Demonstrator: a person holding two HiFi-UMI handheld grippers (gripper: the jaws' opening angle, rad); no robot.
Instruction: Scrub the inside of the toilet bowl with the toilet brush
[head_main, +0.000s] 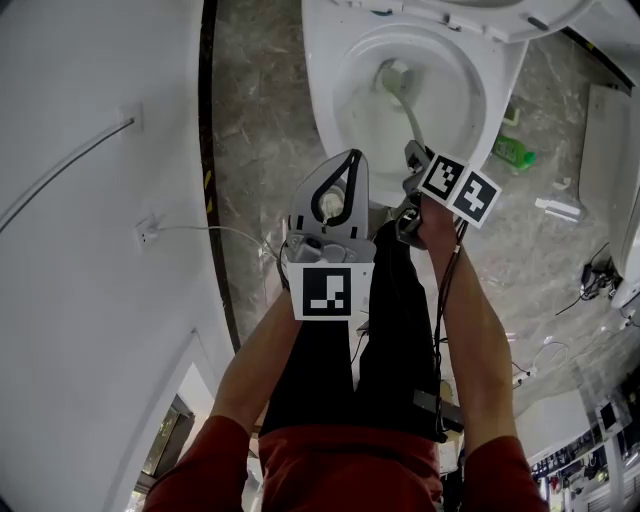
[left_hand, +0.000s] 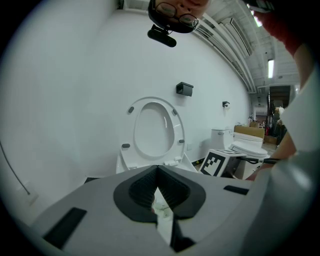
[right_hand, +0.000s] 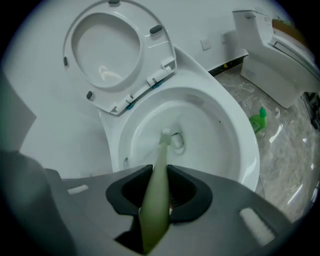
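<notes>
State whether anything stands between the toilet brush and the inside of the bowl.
Nothing visible does. The seat is raised, and the toilet brush, gripped in the right tongs, reaches down into the open bowl.

I record a grey marbled floor (head_main: 258, 130). The toilet (head_main: 497, 70) stands on it at the far end. Just right of its base sits a green bottle (head_main: 513, 152). Further right lies a small white part (head_main: 557, 207), and nearer to me, dark cables (head_main: 598, 278). A black strip (head_main: 207, 150) edges the floor on the left.
</notes>
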